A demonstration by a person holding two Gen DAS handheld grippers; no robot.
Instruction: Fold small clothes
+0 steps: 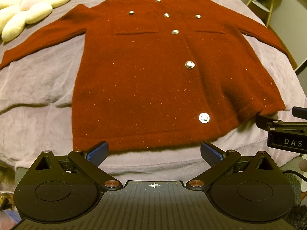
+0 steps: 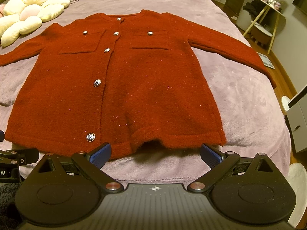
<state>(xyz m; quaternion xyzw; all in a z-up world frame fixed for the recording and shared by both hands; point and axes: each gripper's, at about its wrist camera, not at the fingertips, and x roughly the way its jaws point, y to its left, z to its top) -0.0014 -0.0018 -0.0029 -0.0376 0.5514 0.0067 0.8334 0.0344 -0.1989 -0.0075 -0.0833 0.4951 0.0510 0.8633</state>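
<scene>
Left wrist view: the red cardigan [image 1: 153,72] lies flat and face up on the bed [image 1: 38,88], buttoned, collar at 12 o'clock, hem at 6 o'clock, both sleeves spread outward toward 9 and 3 o'clock; no fold is yet made, so the step in hand is judged to be the approach to the hem before a first fold. The left hand-held gripper [image 1: 154,153] stands with its jaws wide apart, holding nothing; its blue pads [image 1: 97,153] sit just short of the hem, whether touching the cloth cannot be told. The right hand-held gripper [image 1: 284,130] shows at 3 o'clock, near the hem's right corner, which is slightly lifted and rumpled. A flower-shaped cushion [image 1: 28,5] lies at 10 o'clock, well apart from the garment.

Right wrist view: the same cardigan [image 2: 134,88] fills the middle, hem at 6 o'clock with a small raised hump at its centre; the right hand-held gripper [image 2: 155,154] is likewise spread wide and empty, its pads [image 2: 100,154] just beside the hem edge. The left hand-held gripper [image 2: 17,159] is partly visible at 9 o'clock.

Judgement: the next move calls for each hand-held gripper to close on the hem or a side edge, taking both layers; the thick knit may slip or bunch if pinched shallowly.
</scene>
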